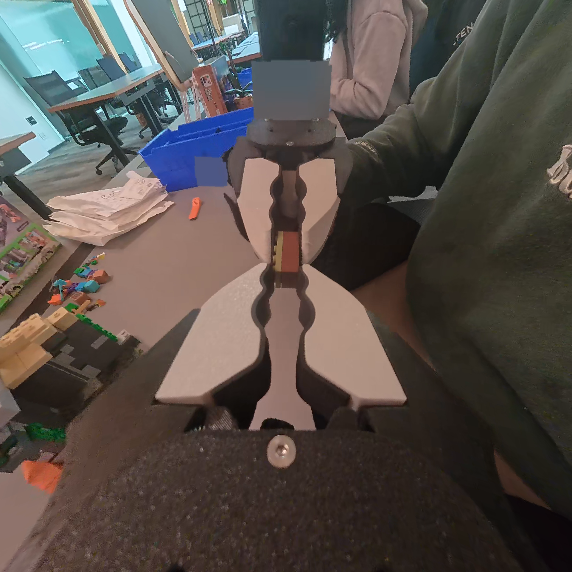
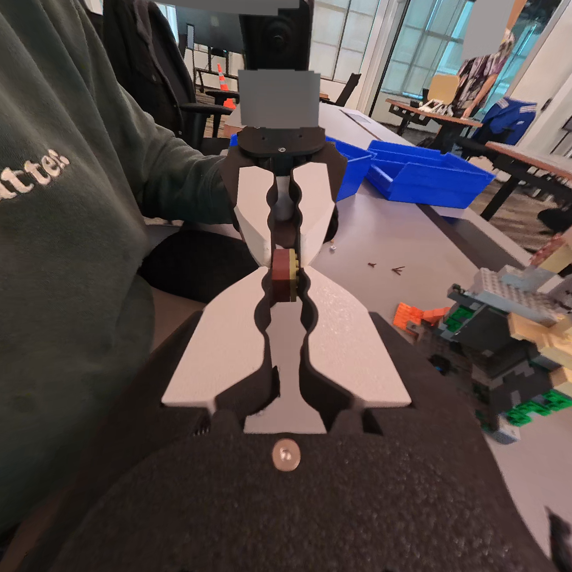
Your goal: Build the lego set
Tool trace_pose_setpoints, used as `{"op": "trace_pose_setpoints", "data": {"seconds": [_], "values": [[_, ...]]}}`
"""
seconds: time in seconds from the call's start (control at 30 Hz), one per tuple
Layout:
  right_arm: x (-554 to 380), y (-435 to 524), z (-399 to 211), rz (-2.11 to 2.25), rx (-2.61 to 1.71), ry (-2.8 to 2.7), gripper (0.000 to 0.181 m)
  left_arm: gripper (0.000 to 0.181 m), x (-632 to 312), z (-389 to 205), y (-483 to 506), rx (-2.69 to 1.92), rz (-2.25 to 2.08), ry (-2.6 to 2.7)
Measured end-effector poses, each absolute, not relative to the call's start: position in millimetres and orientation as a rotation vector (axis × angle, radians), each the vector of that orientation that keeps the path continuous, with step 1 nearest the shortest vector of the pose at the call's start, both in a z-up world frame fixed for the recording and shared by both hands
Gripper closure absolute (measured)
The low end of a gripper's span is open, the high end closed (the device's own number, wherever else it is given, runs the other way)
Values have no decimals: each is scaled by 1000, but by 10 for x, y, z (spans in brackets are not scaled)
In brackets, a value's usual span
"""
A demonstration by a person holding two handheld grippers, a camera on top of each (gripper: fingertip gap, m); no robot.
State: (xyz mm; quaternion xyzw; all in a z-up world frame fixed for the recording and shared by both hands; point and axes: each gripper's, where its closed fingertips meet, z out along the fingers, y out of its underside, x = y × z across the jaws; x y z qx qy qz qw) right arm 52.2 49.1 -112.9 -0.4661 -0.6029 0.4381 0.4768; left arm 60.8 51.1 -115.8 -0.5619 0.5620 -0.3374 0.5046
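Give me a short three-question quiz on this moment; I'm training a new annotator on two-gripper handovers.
1. True or false: both grippers grip the small reddish-brown and tan lego assembly.
2. Which lies on the grey table beside the white paper bags: (a) an orange brick separator, (b) scissors?
3. What colour are the plastic bins?

Key: 1 true; 2 a; 3 blue.
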Motion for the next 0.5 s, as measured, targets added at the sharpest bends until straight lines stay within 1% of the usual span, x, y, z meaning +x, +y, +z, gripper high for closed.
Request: {"op": "trace_pose_setpoints", "data": {"seconds": [0.2, 0.33, 0.37, 0.4, 0.5], "values": [[524, 490, -1183, 1064, -1170, -1470, 165, 166, 605, -1226, 520, -1360, -795, 1359], [549, 504, -1216, 1017, -1173, -1491, 161, 166, 611, -1215, 499, -1348, -820, 1343], [553, 502, -1204, 1024, -1171, -1480, 161, 166, 609, -1214, 500, -1345, -816, 1342], [553, 488, -1193, 1031, -1164, -1478, 165, 166, 611, -1228, 503, -1347, -804, 1347], [545, 498, -1180, 979, -1149, -1480, 166, 166, 607, -1220, 507, -1350, -824, 1330]]}}
